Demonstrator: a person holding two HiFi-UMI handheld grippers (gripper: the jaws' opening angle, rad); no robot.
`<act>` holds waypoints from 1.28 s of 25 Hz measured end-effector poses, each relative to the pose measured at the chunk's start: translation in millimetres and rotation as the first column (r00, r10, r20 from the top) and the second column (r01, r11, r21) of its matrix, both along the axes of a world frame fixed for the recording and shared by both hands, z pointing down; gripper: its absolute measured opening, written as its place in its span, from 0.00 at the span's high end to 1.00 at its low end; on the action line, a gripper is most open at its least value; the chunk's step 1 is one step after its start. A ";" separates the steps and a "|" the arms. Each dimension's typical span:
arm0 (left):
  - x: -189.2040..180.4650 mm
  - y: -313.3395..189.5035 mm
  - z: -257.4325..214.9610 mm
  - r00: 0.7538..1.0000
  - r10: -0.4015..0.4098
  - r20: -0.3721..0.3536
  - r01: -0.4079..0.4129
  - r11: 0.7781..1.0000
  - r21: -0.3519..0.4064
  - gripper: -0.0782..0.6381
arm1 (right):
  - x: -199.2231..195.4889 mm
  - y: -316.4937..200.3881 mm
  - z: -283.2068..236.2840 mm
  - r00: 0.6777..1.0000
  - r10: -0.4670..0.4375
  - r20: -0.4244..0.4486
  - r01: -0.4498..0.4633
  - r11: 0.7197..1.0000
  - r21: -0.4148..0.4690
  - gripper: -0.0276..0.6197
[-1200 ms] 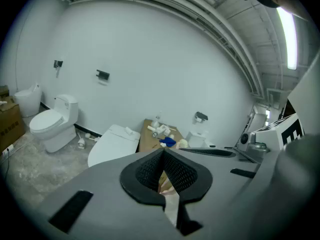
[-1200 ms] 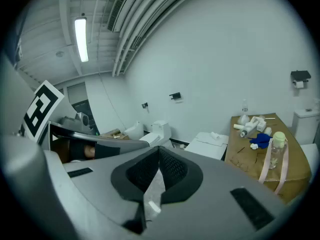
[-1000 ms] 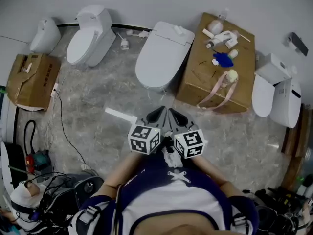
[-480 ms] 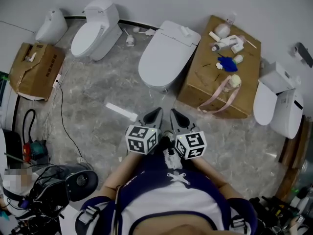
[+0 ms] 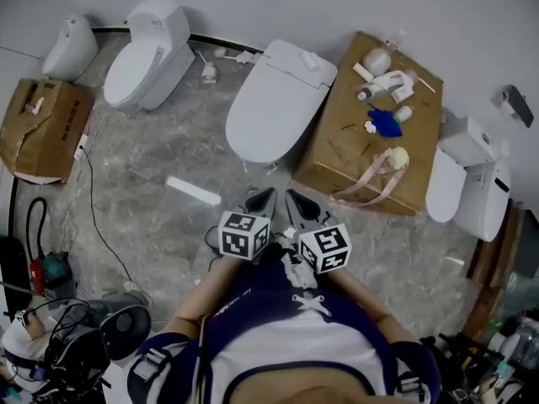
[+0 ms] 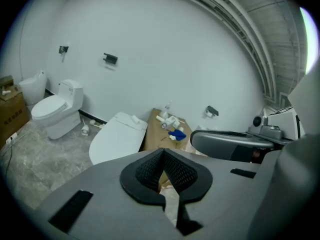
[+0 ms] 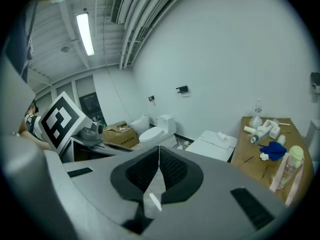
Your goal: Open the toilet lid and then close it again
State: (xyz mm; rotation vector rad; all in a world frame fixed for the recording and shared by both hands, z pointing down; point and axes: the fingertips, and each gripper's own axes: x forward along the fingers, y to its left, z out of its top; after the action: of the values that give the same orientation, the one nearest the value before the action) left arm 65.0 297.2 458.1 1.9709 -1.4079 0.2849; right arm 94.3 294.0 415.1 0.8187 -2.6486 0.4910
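The toilet is standing at the far edge of the floor with its back against the white wall, and its lid is lying flat and shut over the bowl; neither claw is touching it. The left gripper and the right gripper are hovering side by side over the floor just before the bowl's near end, each with its jaws pressed together on nothing, each carrying a cube of black-and-white square markers. The floor is showing a grey marbled surface; a white strip is lying on it just left of the grippers. Beside the toilet's right flank a large cardboard box is sitting closed; its top is bearing white bottles toward the far edge, a blue object near the middle, and a pink strap trailing to the near edge. A second toilet is standing further left along the wall, lid down, with a small white fixture beyond it in the far left corner; a smaller carton is resting at the floor's left edge, its print too small to read. A third toilet is standing at the right edge; a tangle of cables is filling the near left corner.
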 end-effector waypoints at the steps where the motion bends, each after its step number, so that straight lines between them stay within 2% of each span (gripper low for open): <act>1: -3.6 -9.2 2.9 1.000 -0.003 -0.012 0.003 1.000 -0.011 0.88 | -4.2 -8.0 0.6 1.000 -0.006 -0.008 0.006 1.000 0.000 0.94; 9: -52.1 -77.4 21.2 0.990 -0.082 -0.113 0.072 0.993 -0.094 0.88 | -41.5 -73.6 15.1 0.997 -0.008 -0.071 0.006 0.999 -0.038 0.94; 17: -88.1 -114.4 44.4 0.977 -0.084 -0.196 0.045 0.979 -0.198 0.88 | -85.7 -125.8 35.0 0.995 0.012 -0.099 -0.023 0.994 -0.109 0.94; 21: -103.6 -123.9 62.6 0.975 -0.100 -0.197 0.047 0.966 -0.255 0.88 | -94.8 -141.6 41.1 0.993 0.015 -0.120 -0.027 0.994 -0.103 0.94; 23: -106.1 -126.8 72.0 0.968 -0.122 -0.221 0.053 0.955 -0.293 0.88 | -94.6 -147.4 47.1 0.989 0.001 -0.147 -0.016 0.995 -0.100 0.94; 26: -108.7 -136.4 87.0 0.946 -0.179 -0.270 0.078 0.935 -0.345 0.88 | -98.0 -162.6 60.2 0.984 -0.031 -0.176 0.012 0.994 -0.105 0.94; 29: -103.6 -140.4 97.8 0.912 -0.243 -0.330 0.108 0.919 -0.378 0.88 | -98.2 -168.0 71.8 0.976 -0.080 -0.201 0.056 0.991 -0.122 0.94; 30: -101.6 -142.6 99.5 0.893 -0.264 -0.366 0.117 0.919 -0.377 0.88 | -99.0 -169.2 74.0 0.975 -0.097 -0.201 0.071 0.989 -0.133 0.94; 32: -99.1 -151.4 101.8 0.830 -0.308 -0.466 0.139 0.922 -0.362 0.88 | -101.5 -173.1 79.0 0.971 -0.131 -0.200 0.101 0.983 -0.156 0.94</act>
State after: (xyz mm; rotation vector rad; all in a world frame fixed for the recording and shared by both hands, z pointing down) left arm -34.1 145.8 559.9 1.4507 -1.1392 -0.1249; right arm -7.2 120.8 494.1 0.6300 -2.4186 0.5291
